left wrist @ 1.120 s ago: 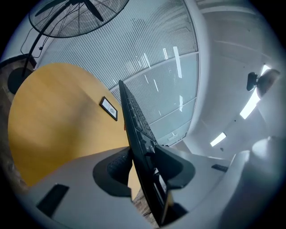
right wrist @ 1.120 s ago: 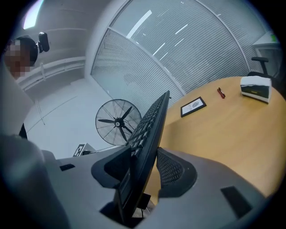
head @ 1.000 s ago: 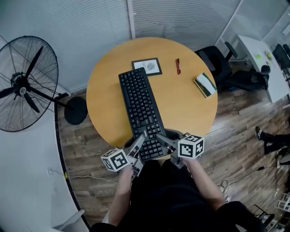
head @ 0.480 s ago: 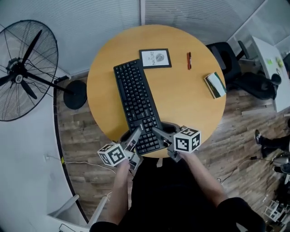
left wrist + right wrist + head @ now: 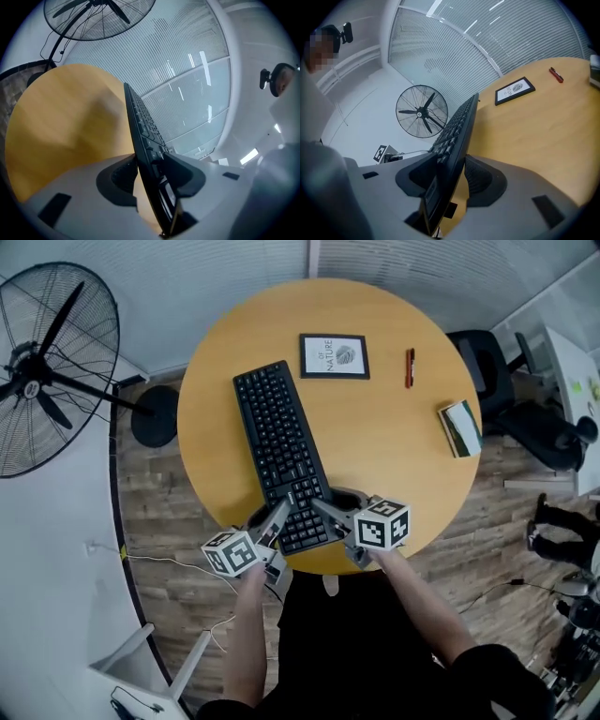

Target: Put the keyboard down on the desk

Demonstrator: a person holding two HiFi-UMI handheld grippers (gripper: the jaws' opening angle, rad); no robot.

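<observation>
Desk: round, wooden.
Keyboard: lay over the desk, one end at the desk's near edge.
Left tongs: gripped that end, jaws just opening.
Right tongs: clamped the same end.
Risk: uneven release might twist it off the desk.

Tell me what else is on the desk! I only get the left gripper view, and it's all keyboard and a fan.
Observer: A framed picture lies flat just past the keyboard's far end.
Operator: Is the other gripper holding the keyboard too?
Observer: Yes. The right gripper is shut on the keyboard's near end, one jaw on the keys and one underneath.
</observation>
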